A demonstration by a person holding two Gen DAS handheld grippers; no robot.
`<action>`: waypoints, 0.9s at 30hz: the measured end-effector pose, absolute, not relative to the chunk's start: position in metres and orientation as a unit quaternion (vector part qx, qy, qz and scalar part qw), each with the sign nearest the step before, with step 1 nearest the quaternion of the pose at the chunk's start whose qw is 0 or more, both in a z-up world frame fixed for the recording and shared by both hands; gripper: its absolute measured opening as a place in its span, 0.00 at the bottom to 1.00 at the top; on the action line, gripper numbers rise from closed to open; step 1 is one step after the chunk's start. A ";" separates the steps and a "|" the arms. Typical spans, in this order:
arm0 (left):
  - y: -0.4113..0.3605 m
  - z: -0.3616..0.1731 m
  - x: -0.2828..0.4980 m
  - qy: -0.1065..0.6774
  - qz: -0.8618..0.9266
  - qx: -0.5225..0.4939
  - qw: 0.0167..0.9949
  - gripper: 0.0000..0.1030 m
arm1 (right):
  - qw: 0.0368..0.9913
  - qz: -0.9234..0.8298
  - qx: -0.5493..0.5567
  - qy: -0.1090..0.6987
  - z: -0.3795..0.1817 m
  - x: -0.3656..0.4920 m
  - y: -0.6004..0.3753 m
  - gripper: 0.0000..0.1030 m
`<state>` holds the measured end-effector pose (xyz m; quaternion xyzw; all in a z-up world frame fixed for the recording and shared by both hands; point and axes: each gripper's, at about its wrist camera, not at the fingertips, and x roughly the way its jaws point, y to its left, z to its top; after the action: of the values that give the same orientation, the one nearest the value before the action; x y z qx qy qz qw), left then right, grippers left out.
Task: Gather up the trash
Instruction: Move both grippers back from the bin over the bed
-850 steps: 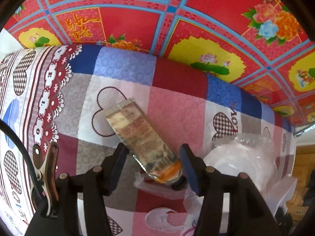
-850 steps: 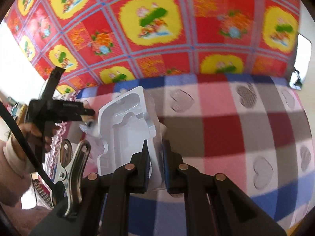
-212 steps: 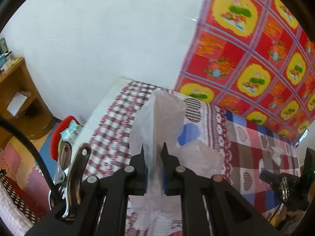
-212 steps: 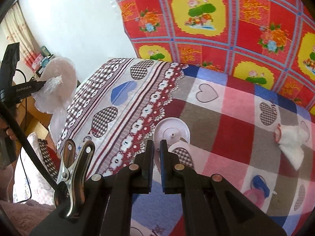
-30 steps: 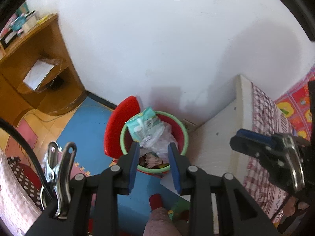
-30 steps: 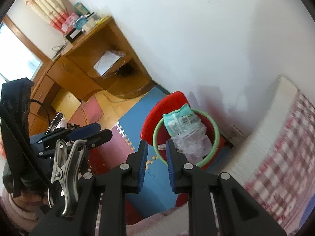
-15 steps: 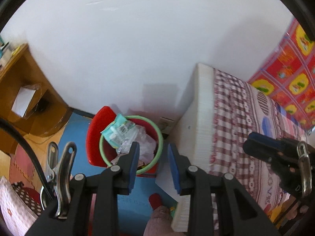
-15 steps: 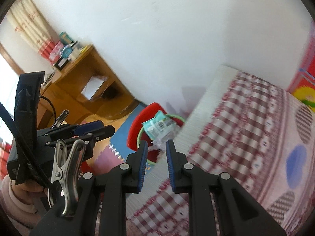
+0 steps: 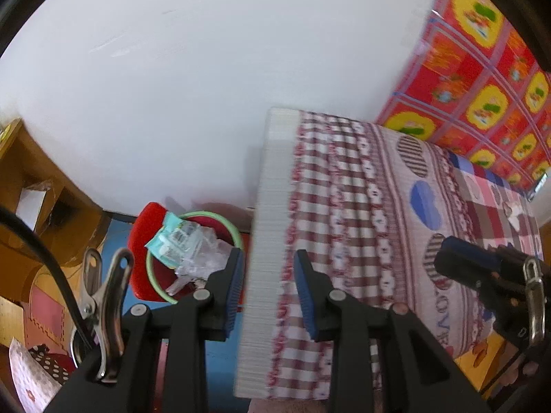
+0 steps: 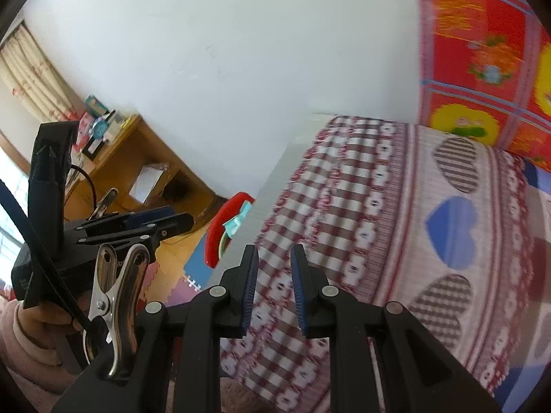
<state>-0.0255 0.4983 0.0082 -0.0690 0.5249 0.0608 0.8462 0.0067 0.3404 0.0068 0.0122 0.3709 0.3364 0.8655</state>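
Note:
The red trash bin [image 9: 141, 241] with a green rim stands on the floor beside the bed; it holds a teal packet [image 9: 172, 239] and clear plastic [image 9: 206, 258]. My left gripper [image 9: 270, 285] hangs open and empty over the bed's white edge, just right of the bin. In the right wrist view my right gripper [image 10: 274, 285] is open over the checked sheet, nothing between its pads. The bin [image 10: 220, 230] is half hidden behind the mattress there. A small white crumpled piece [image 9: 513, 210] lies far off on the bed.
The bed [image 9: 361, 206] with a heart-patterned sheet fills the right. A wooden desk [image 10: 137, 158] stands by the white wall at left, with foam floor mats [image 10: 193, 268] below. A red patterned cloth [image 10: 482, 51] covers the far wall. A hand in a pink sleeve [image 10: 31, 330] holds the left gripper.
Both views have swung away from the bin toward the bed; the bin has slid to the left and the sheet now fills the right. Both grippers stay empty.

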 end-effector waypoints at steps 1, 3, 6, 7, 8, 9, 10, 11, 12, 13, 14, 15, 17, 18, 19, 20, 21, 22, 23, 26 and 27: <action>0.489 0.010 -0.025 0.524 0.057 -0.066 0.847 0.30 | 0.868 0.334 0.015 0.368 0.008 0.004 0.332 0.20; 0.474 0.012 -0.025 0.523 0.050 -0.061 0.849 0.30 | 0.871 0.328 0.021 0.365 0.010 0.000 0.315 0.20; 0.447 0.016 -0.025 0.521 0.038 -0.053 0.851 0.30 | 0.877 0.318 0.032 0.359 0.012 -0.006 0.290 0.20; 0.436 0.018 -0.024 0.521 0.032 -0.050 0.851 0.30 | 0.879 0.314 0.037 0.358 0.013 -0.008 0.280 0.20; 0.428 0.019 -0.023 0.521 0.028 -0.048 0.852 0.30 | 0.881 0.310 0.041 0.356 0.013 -0.011 0.269 0.20; 0.418 0.020 -0.022 0.520 0.022 -0.045 0.852 0.30 | 0.882 0.306 0.044 0.355 0.013 -0.013 0.261 0.20; 0.406 0.021 -0.021 0.520 0.016 -0.043 0.853 0.30 | 0.885 0.301 0.048 0.353 0.013 -0.016 0.249 0.20; 0.398 0.023 -0.021 0.520 0.011 -0.042 0.853 0.30 | 0.887 0.294 0.052 0.351 0.013 -0.020 0.237 0.20; 0.388 0.023 -0.021 0.520 0.005 -0.041 0.853 0.30 | 0.889 0.290 0.055 0.350 0.013 -0.021 0.228 0.20; 0.375 0.024 -0.020 0.520 -0.003 -0.038 0.853 0.30 | 0.891 0.284 0.061 0.348 0.012 -0.025 0.215 0.20; 0.364 0.024 -0.020 0.521 -0.009 -0.035 0.853 0.30 | 0.894 0.277 0.066 0.347 0.011 -0.028 0.203 0.20; 0.354 0.024 -0.019 0.522 -0.015 -0.033 0.852 0.30 | 0.895 0.272 0.069 0.346 0.009 -0.029 0.194 0.20; 0.333 0.023 -0.020 0.523 -0.028 -0.027 0.851 0.30 | 0.899 0.259 0.076 0.344 0.007 -0.035 0.172 0.20; 0.322 0.022 -0.020 0.524 -0.033 -0.025 0.851 0.30 | 0.902 0.251 0.081 0.342 0.006 -0.039 0.158 0.20; 0.311 0.022 -0.020 0.524 -0.039 -0.024 0.850 0.30 | 0.903 0.245 0.087 0.341 0.005 -0.042 0.146 0.20; 0.299 0.021 -0.020 0.525 -0.047 -0.021 0.850 0.30 | 0.906 0.239 0.091 0.338 0.004 -0.046 0.134 0.20; 0.288 0.021 -0.020 0.525 -0.052 -0.019 0.849 0.30 | 0.907 0.233 0.095 0.337 0.003 -0.048 0.122 0.20; 0.275 0.020 -0.021 0.526 -0.058 -0.015 0.849 0.30 | 0.909 0.226 0.099 0.335 0.002 -0.052 0.109 0.20; 0.266 0.020 -0.022 0.525 -0.062 -0.012 0.849 0.30 | 0.910 0.223 0.102 0.334 0.001 -0.053 0.099 0.20; 0.236 0.019 -0.022 0.524 -0.075 -0.004 0.848 0.30 | 0.915 0.202 0.114 0.329 -0.004 -0.062 0.062 0.20; 0.224 0.019 -0.022 0.525 -0.080 -0.003 0.847 0.30 | 0.916 0.198 0.118 0.329 -0.006 -0.063 0.053 0.20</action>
<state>-0.0220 0.2240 0.0185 -0.0031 0.5247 -0.0803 0.8475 -0.0632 0.0528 -0.0056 0.1182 0.3294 0.1983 0.9155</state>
